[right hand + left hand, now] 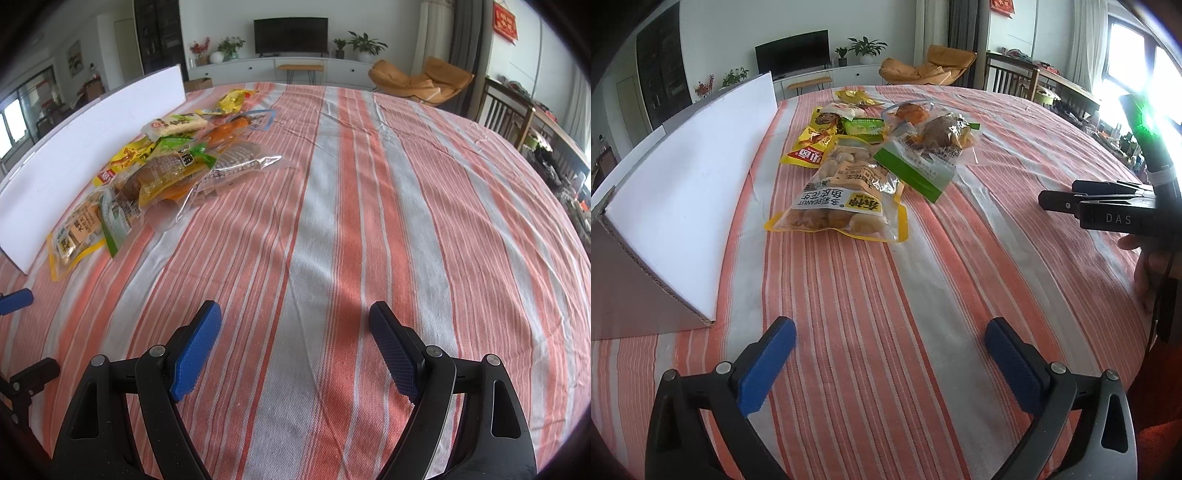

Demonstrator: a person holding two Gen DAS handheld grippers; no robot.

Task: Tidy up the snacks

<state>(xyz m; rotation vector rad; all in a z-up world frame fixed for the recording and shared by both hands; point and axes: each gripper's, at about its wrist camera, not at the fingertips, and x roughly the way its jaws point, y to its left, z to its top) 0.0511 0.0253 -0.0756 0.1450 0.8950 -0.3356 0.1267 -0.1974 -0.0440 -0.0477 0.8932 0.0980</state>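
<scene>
A heap of snack packets lies on the striped tablecloth beside a white cardboard box [683,192] [74,147]. Nearest in the left wrist view is a yellow-edged peanut bag [846,195], behind it a green and white packet [916,166], a clear bag with a brown bun [945,134] and a yellow packet [812,142]. My left gripper [888,350] stands open over bare cloth, short of the peanut bag. My right gripper [295,338] is open too, with nothing between its fingers, well right of the snack heap [166,162].
The red and grey striped tablecloth [369,221] stretches wide to the right of the snacks. The right gripper's body [1108,210], with a hand on it, shows at the right edge of the left wrist view. Chairs, a TV and plants stand beyond the table.
</scene>
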